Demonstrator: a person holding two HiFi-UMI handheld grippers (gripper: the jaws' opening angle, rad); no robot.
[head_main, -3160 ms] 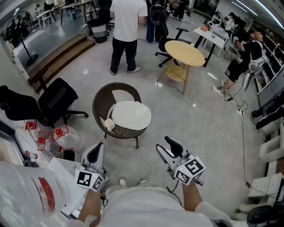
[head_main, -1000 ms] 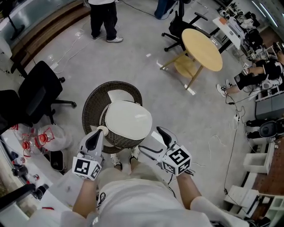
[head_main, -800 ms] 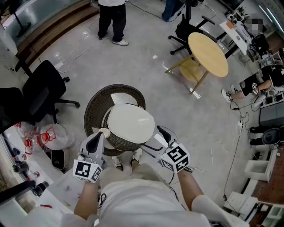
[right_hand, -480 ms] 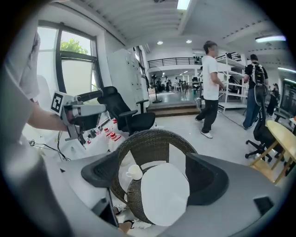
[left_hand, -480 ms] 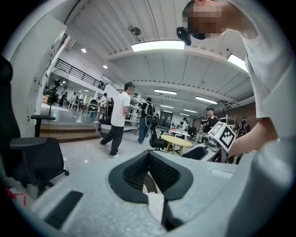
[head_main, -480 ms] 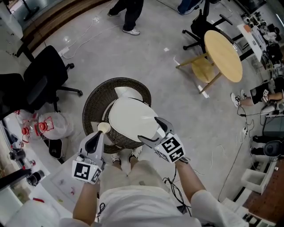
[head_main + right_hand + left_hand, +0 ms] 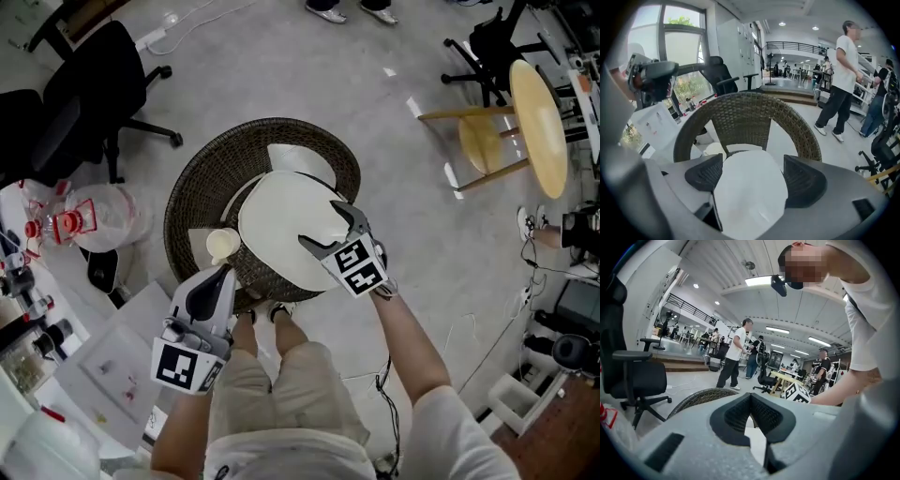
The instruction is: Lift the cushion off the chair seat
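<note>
Cushion (image 7: 281,230), white and rounded, lies on the seat of the brown wicker chair (image 7: 197,183), inside the curved backrest and covering most of the seat. I read the right gripper (image 7: 331,230) as positioned over the cushion's right-hand portion, pointing steeply down; its jaws stand wide apart and are closing. In the right gripper view the cushion fills the gap between the two pads, but neither pad is pressed against it, so no grip is established. The left gripper (image 7: 221,278) sits at the near-left edge of the chair, apart from the cushion, pointing roughly level; in the left gripper view its jaws are together with nothing clamped between them. A small cream round object (image 7: 222,246) rests on the seat just beside the cushion's left edge. A black office chair (image 7: 84,89) stands to the far left, and a round wooden table (image 7: 537,112) stands well apart at the upper right.
</note>
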